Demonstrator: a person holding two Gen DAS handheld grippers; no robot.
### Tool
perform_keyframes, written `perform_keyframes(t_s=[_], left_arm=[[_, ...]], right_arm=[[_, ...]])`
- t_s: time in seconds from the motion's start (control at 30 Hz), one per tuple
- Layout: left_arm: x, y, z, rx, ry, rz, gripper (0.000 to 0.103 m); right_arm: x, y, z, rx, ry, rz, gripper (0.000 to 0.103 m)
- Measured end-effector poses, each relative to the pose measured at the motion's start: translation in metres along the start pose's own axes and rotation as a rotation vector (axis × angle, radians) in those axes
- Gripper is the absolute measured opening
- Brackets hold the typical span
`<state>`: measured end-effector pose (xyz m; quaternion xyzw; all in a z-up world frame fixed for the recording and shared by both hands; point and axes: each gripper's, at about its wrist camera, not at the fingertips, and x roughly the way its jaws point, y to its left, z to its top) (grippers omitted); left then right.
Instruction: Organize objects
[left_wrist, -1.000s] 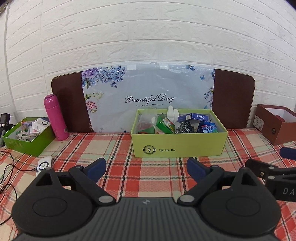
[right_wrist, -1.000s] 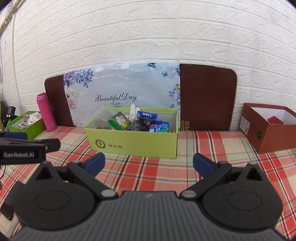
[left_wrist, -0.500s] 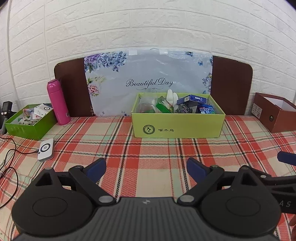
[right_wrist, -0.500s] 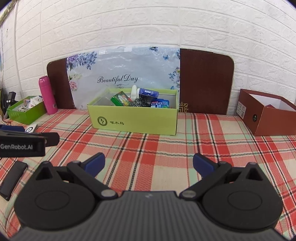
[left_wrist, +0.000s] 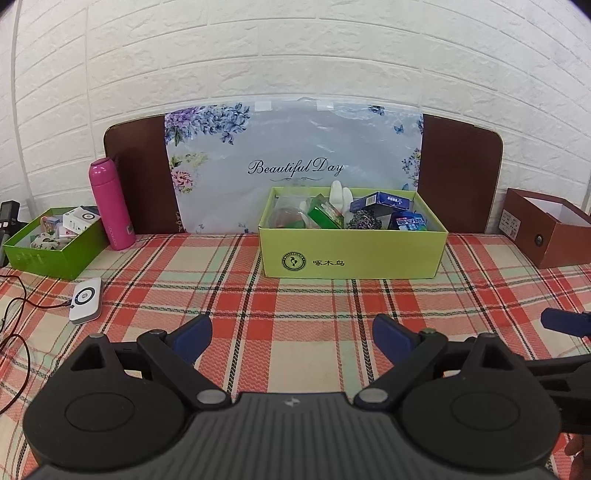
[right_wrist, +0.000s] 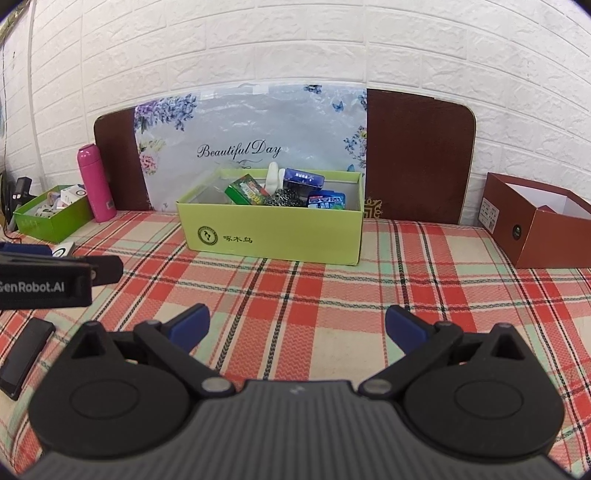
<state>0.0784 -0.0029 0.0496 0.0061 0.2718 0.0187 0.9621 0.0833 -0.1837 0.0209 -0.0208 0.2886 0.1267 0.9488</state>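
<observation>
Holding both tools low over the plaid-covered surface (left_wrist: 295, 295), I have each one spread wide with nothing between its fingers. My left tool (left_wrist: 291, 332) points at the light green box (left_wrist: 351, 251), which stands well ahead of it and a little to the right, close to the floral "Beautiful Day" bag (left_wrist: 295, 166) propped against the brown board (left_wrist: 458, 173) at the white brick wall. From my right tool (right_wrist: 297, 325) the same box (right_wrist: 273, 232) sits ahead and slightly left, well apart from the fingertips.

Inside the box I can make out a green packet (right_wrist: 245, 190), a dark blue carton (right_wrist: 303, 177), a steel scouring ball (right_wrist: 286, 195), a blue gum pack (right_wrist: 327, 201) and something white (right_wrist: 272, 175) standing upright; a clear bag (left_wrist: 284, 214) fills the left end.

Off to the far left a darker green box (left_wrist: 48, 243) holds small packages, with a pink bottle (left_wrist: 110, 205) upright just beside it. A white device with a cable (left_wrist: 86, 301) lies near my left tool, and a black flat device (right_wrist: 24, 352) lies at the left edge in the right view. To the far right stands an open brown box (right_wrist: 535, 221). Each tool shows at the edge of the other's view.
</observation>
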Motion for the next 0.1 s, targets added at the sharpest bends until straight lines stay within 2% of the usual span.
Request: perform_keyframes(t_s=[0.1], left_arm=[[-0.0003,0.0002,0.0001,-0.001,0.001,-0.009,0.097]], right_arm=[[0.0013,0.0,0.0002,0.004,0.002,-0.003,0.103]])
